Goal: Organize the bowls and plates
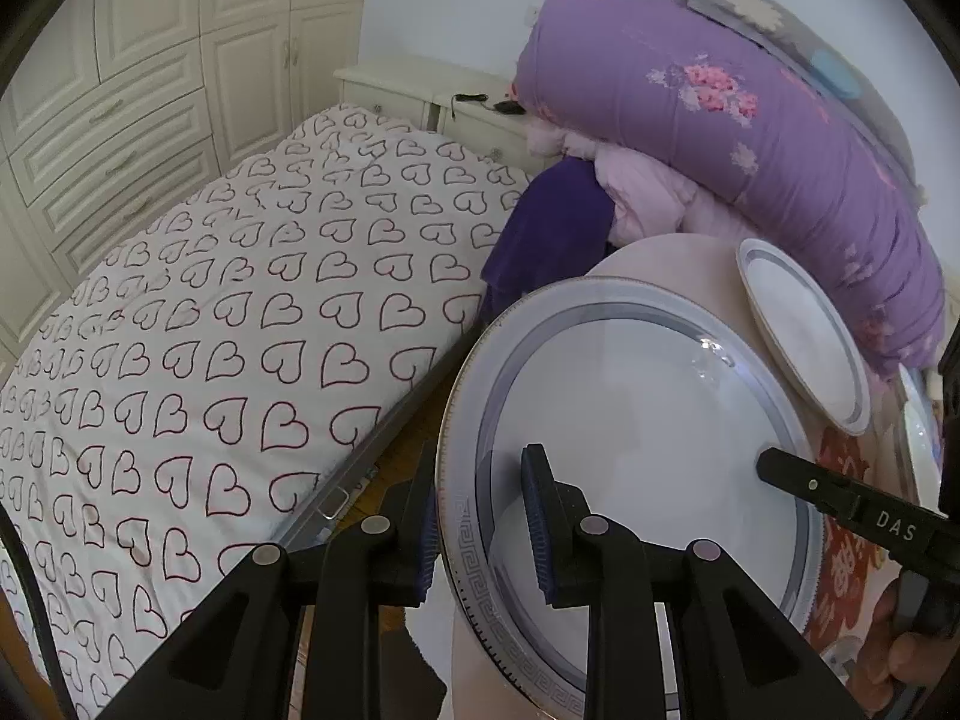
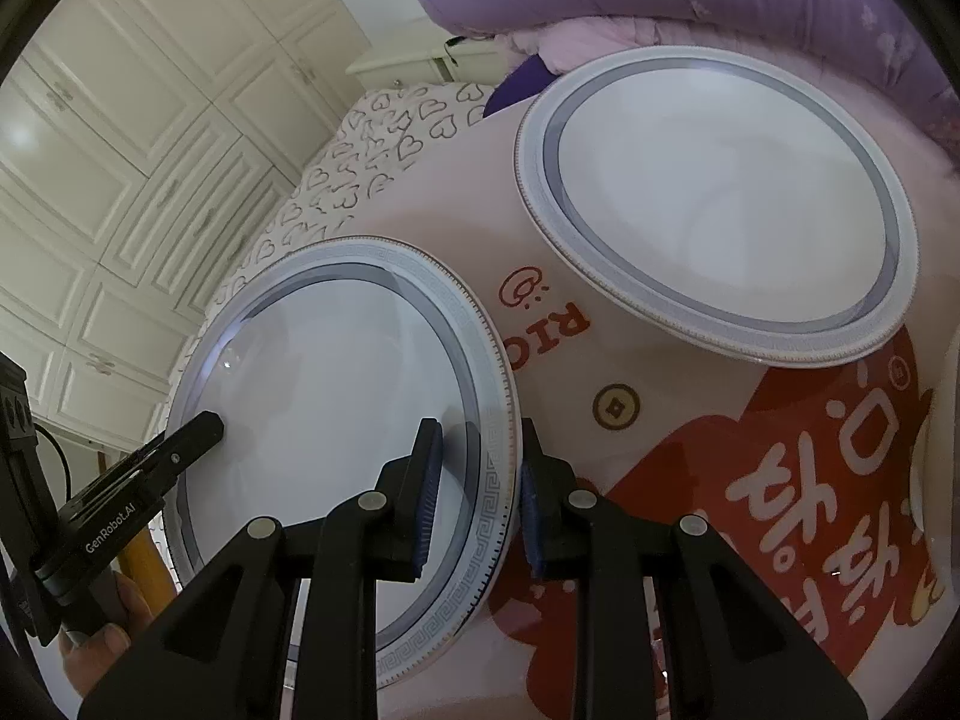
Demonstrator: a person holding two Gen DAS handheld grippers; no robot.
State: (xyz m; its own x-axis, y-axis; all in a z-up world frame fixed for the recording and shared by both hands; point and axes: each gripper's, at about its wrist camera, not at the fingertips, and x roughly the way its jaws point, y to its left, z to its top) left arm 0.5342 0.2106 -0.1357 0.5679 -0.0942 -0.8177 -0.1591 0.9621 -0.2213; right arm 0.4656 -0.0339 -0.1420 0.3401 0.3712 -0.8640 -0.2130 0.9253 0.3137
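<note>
- Near plate [image 2: 336, 414]: empty, at the table [image 2: 654, 408] edge beside the bed [image 1: 198, 324].
- Left gripper [image 1: 486, 516]: pinches its bed-side rim.
- Right gripper [image 2: 477, 516]: pinches its opposite rim.
- Far plate [image 2: 720, 210]: empty, on the table beyond the near plate.

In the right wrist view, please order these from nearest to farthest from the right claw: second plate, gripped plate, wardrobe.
1. Gripped plate: its rim is between the right claw pads.
2. Second plate: beyond, upper right, on the table.
3. Wardrobe: far left, against the wall.

Both hand-held grippers [image 1: 489, 525] [image 2: 474, 516] angled downward, jaws nearly closed.
</note>
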